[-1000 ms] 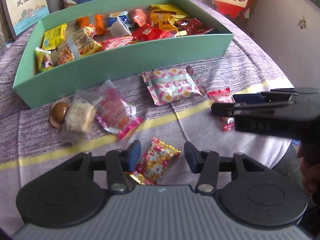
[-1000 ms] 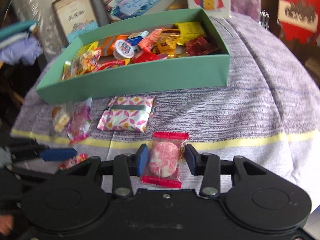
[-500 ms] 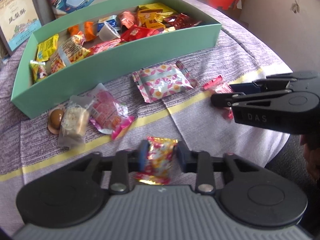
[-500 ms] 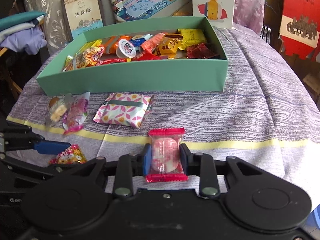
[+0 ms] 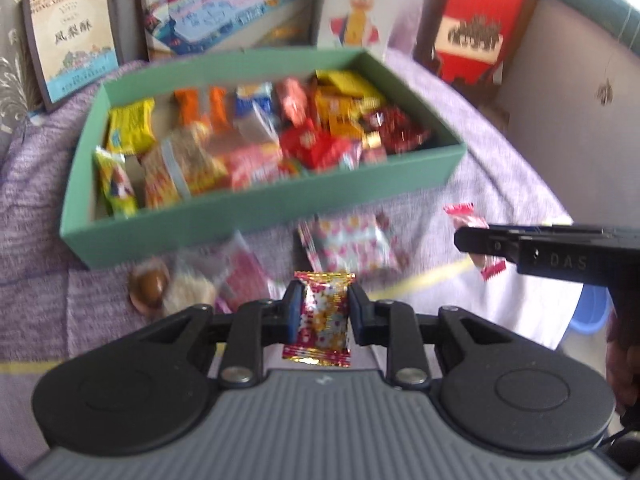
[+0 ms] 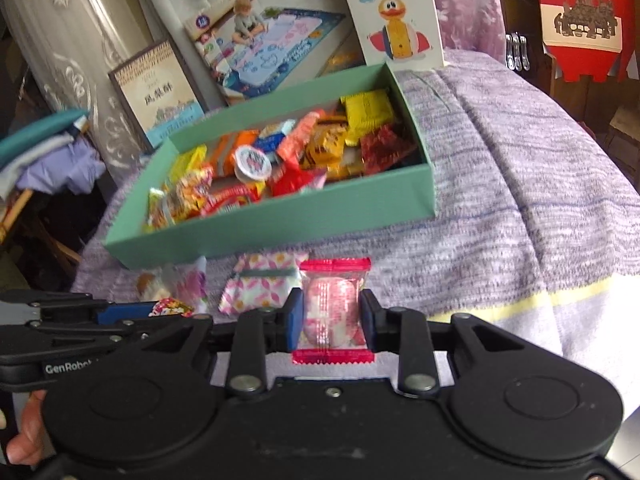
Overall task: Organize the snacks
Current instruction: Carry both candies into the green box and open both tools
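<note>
Carry step, both hands loaded. Left hand-held gripper (image 5: 320,312), lower centre of the left wrist view, is clamped on a gold-and-red floral candy (image 5: 322,316); right hand-held gripper (image 6: 330,318), lower centre of the right wrist view, is clamped on a pink-wrapped round sweet (image 6: 332,312). Both packets appear clear of the purple cloth on the desk (image 6: 540,184). The green box (image 6: 280,216), mid-frame and already crowded with snacks, sits beyond. Next, by my reading: carry each packet over the near wall, then release inside. Several packets remain on the cloth in front of the box.
</note>
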Demonstrator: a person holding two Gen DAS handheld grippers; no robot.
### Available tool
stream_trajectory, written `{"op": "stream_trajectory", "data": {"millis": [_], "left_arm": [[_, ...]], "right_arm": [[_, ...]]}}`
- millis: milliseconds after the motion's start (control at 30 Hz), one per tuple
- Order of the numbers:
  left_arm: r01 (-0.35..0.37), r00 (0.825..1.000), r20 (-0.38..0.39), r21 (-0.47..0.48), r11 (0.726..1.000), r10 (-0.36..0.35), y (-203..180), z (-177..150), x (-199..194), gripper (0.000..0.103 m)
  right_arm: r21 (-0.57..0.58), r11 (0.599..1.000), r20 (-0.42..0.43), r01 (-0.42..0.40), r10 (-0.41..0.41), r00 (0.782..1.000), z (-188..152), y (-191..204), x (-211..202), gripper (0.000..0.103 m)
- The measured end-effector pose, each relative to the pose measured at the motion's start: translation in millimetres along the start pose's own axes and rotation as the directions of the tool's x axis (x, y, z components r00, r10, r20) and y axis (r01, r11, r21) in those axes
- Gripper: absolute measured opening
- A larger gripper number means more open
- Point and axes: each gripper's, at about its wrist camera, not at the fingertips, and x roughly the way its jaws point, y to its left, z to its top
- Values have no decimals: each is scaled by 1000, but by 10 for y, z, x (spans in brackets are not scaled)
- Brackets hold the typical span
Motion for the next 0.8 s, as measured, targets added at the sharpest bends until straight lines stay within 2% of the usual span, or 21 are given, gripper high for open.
{"op": "stream_trajectory", "data": {"millis": [200, 400, 600, 800], "left_arm": [[-18, 998, 61, -49, 999, 21, 217, 352, -80, 24], [-57, 991, 115, -92, 994, 68, 568, 773, -81, 24], [-91, 987, 119, -131, 987, 106, 958, 1185, 81, 24], [-111, 987, 98, -147, 983, 126, 1265, 1545, 434, 24]], "right_arm": [[15, 999, 53, -46, 45, 998, 414, 39, -37, 29], [-13, 996, 71, -84, 85, 994, 822, 174, 169, 29], [-40, 991, 36, -126, 128, 991, 1208, 450, 627, 29], [-46, 987, -11, -156, 156, 988, 1525, 693, 1215, 29]]}}
